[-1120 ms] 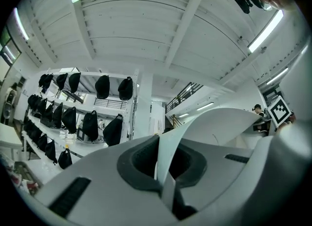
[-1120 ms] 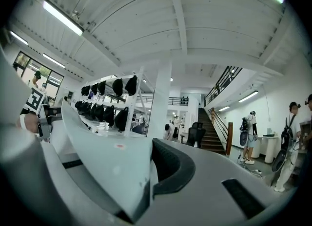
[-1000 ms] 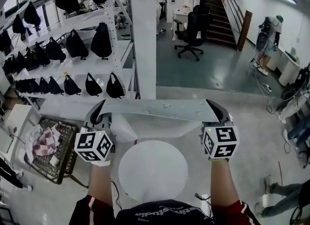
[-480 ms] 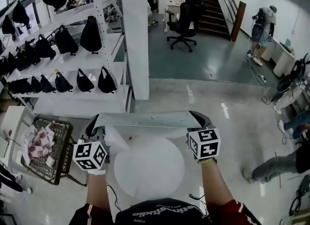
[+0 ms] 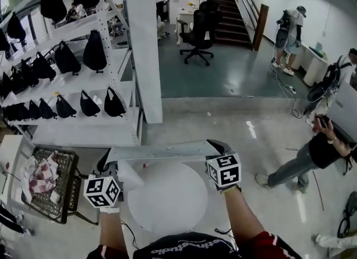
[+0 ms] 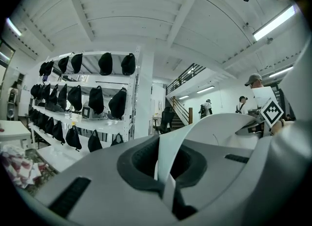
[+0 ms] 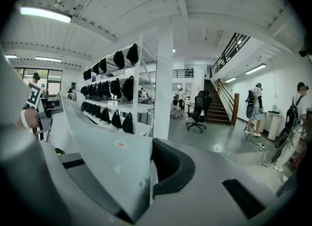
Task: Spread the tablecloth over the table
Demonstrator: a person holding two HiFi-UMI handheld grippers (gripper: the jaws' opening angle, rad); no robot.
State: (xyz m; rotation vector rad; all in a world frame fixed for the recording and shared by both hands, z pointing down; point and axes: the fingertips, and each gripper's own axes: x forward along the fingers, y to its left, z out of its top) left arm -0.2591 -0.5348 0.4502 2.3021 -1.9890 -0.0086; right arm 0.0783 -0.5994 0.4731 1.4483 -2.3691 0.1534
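A pale grey-white tablecloth [image 5: 162, 152] is stretched as a taut band between my two grippers, just past the far rim of the round white table [image 5: 167, 199]. My left gripper [image 5: 109, 164] is shut on the cloth's left end, and a fold [image 6: 169, 159] is pinched between its jaws. My right gripper [image 5: 215, 145] is shut on the right end, where the cloth [image 7: 105, 154] runs out leftward from its jaws. Part of the cloth hangs down onto the table's far left. Each gripper view shows the other gripper's marker cube [image 6: 271, 112] [image 7: 33, 95].
A wire basket [image 5: 68, 196] with checked cloths stands on the floor left of the table. Behind it are white shelves [image 5: 83, 93] of black bags and a white pillar [image 5: 143, 51]. A person [image 5: 304, 160] walks at the right; an office chair [image 5: 196, 34] and stairs lie farther back.
Both grippers have come down with the cloth held taut, its edge now lower over the table's far rim. A person has walked in at the right.
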